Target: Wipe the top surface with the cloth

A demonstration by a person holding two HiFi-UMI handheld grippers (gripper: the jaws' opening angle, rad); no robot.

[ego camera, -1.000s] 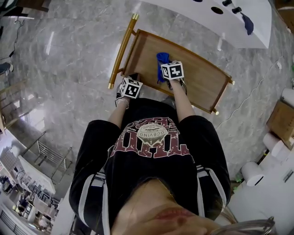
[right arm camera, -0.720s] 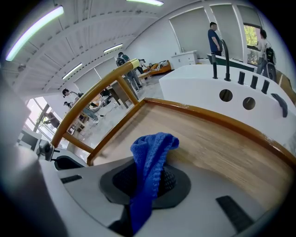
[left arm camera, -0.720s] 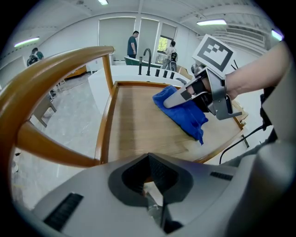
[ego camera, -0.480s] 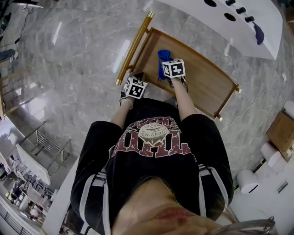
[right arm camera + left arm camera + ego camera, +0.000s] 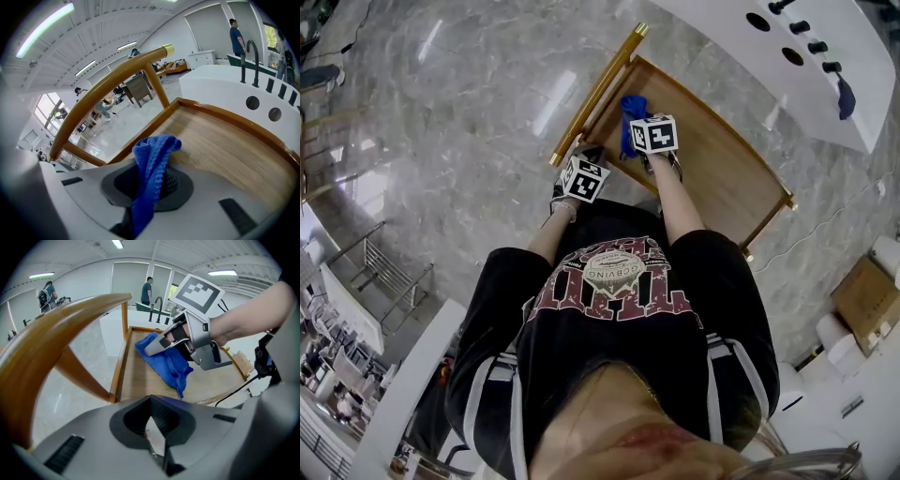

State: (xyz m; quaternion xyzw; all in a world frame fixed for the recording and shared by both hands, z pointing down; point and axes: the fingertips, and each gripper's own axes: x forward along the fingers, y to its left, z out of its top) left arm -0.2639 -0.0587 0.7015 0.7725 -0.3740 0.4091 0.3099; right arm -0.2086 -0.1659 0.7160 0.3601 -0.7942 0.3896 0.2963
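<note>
The blue cloth (image 5: 151, 171) is pinched in the right gripper (image 5: 149, 185), whose 2 jaws are closed tight on it. One end bunches up beyond them and the other hangs out of the near side. It lies on the far left part of the wooden top (image 5: 225, 140), near the raised rim. In the head view the marker cube hides those jaws and most of the cloth. The left gripper (image 5: 157, 437) hangs over the near left corner beside the handle (image 5: 61, 329), jaws together and empty. The person's torso covers the top's near edge.
</note>
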